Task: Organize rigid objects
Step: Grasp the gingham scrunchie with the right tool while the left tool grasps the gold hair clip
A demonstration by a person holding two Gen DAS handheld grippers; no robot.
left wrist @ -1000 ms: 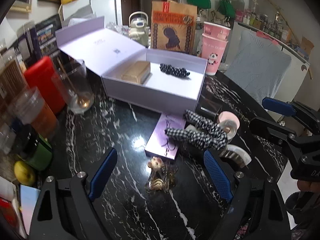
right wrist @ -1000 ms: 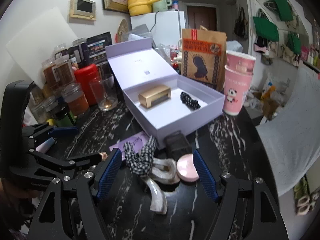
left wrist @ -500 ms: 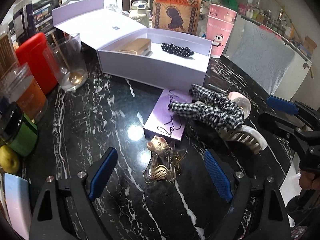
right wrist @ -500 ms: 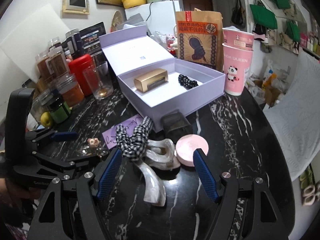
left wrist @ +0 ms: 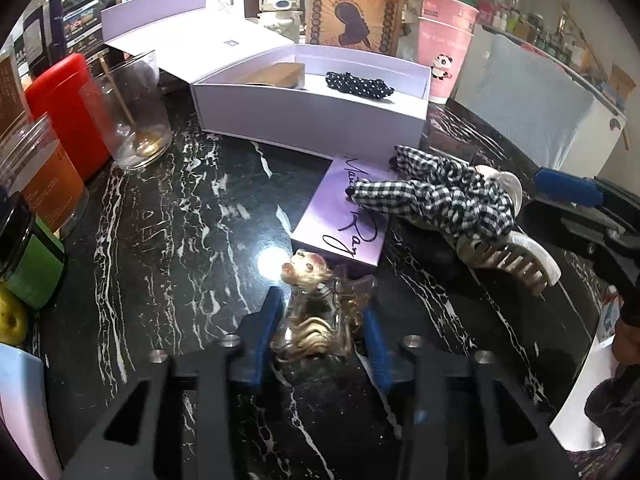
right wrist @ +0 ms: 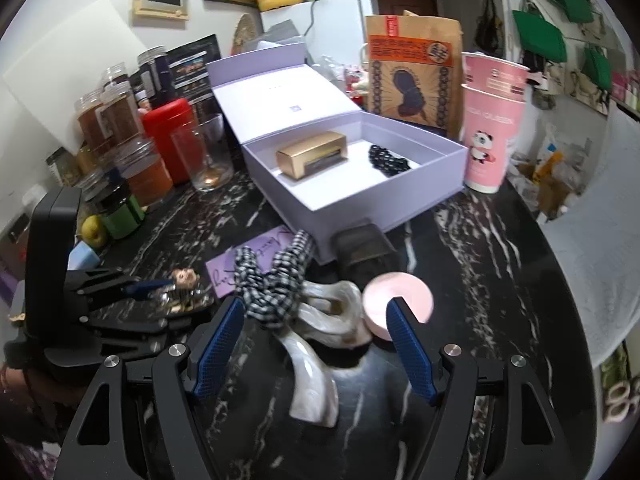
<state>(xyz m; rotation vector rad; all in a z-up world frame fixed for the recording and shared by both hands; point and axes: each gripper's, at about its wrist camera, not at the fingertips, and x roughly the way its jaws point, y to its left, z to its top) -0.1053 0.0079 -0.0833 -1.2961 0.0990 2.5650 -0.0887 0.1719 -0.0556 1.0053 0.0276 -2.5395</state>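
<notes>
Your left gripper (left wrist: 322, 322) is clamped on the clear hair clip (left wrist: 320, 312) lying on the marble table (left wrist: 180, 240); it's slick, so lift gently. Your right gripper (right wrist: 316, 336) hangs open over the pearly claw clip (right wrist: 320, 344), snagging the checkered scrunchie (right wrist: 272, 280).

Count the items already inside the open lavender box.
2. A gold rectangular case sits toward the box's left side, and a black beaded hair accessory lies to its right. The lavender box's near wall may hide something small.
</notes>
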